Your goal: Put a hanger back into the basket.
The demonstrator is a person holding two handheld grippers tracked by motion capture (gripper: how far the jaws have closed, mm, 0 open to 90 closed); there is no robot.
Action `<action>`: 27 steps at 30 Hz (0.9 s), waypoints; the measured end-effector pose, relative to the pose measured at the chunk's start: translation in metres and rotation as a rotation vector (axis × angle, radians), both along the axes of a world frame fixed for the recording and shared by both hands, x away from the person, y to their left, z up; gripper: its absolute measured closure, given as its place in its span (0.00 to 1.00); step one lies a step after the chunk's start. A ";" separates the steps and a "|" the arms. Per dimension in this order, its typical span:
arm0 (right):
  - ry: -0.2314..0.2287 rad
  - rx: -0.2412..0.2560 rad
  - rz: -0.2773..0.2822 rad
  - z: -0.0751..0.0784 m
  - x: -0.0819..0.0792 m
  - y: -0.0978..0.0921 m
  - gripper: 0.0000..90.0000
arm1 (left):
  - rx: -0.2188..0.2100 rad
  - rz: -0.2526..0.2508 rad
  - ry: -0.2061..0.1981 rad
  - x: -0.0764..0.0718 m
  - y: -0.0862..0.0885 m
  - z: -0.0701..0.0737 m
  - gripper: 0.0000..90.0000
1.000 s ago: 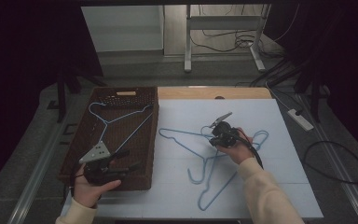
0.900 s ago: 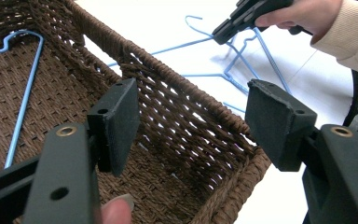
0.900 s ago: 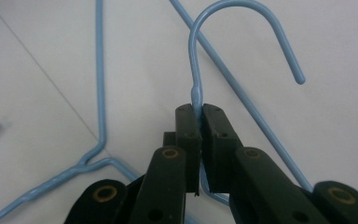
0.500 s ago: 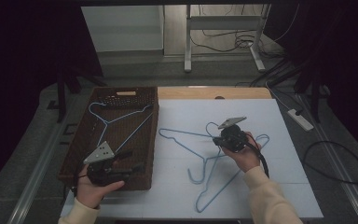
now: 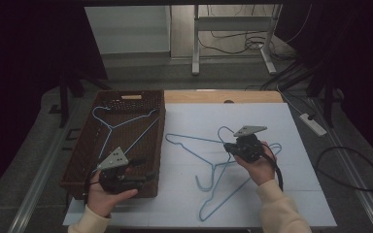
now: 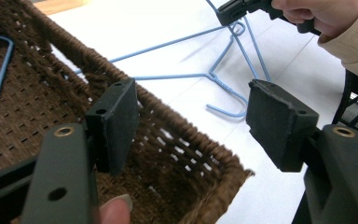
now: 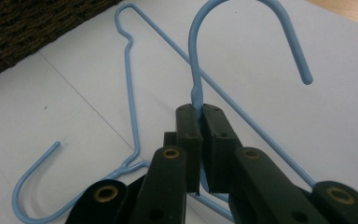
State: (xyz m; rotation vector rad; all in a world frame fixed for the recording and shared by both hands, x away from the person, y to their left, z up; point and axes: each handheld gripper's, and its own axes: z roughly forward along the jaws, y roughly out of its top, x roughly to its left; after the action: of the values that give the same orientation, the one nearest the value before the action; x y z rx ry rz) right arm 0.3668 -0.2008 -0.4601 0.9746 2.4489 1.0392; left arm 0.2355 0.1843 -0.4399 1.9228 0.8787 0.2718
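**Right gripper has the hanger by the neck**

While the left gripper (image 5: 148,175) waits over the near right corner of the wicker basket (image 5: 80,160), jaws wide apart and holding nothing, the right gripper (image 7: 200,122) is clamped on the neck of a blue wire hanger (image 5: 264,148), just below its hook. That hanger sits on the right half of the white tabletop (image 5: 301,194), and it crosses a second blue hanger (image 5: 194,141) whose hook curls toward the near edge. A third hanger (image 5: 121,124) already lies in the basket, toward its far end.

Thin wire like this should be light and springy, and slick under the pads — so the neck looks the sound place to grip, where the twisted stem gives the jaws something to bite. The risk, as I read it, is the two frames snagging where they overlap. From the high view, the hand covers much of the held hanger — how its shoulders sit against the other is hard to make out.
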 end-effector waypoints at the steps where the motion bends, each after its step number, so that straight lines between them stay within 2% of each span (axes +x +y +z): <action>1: -0.003 0.003 0.001 0.000 -0.001 0.000 0.96 | 0.000 0.000 -0.001 0.000 -0.002 0.000 0.38; 9: -0.015 0.023 0.002 0.002 -0.005 -0.004 0.96 | -0.002 -0.032 0.005 0.004 -0.024 0.007 0.38; 11: -0.028 0.026 0.003 0.002 -0.008 -0.005 0.96 | 0.023 -0.049 0.016 0.007 -0.035 0.009 0.37; 16: -0.031 0.032 0.006 0.003 -0.010 -0.005 0.96 | 0.021 -0.058 0.036 0.015 -0.045 0.013 0.37; 25: -0.033 0.035 0.009 0.002 -0.011 -0.003 0.96 | 0.015 -0.092 0.072 0.025 -0.069 0.010 0.37; 27: -0.038 0.035 0.010 0.002 -0.011 -0.002 0.96 | 0.026 -0.095 0.086 0.028 -0.080 0.007 0.37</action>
State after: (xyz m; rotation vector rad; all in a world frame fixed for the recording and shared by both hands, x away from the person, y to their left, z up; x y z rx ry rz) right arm 0.3559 -0.2032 -0.4577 0.9462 2.4152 1.0965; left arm 0.2636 0.1039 -0.4328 2.0062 0.8402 0.1454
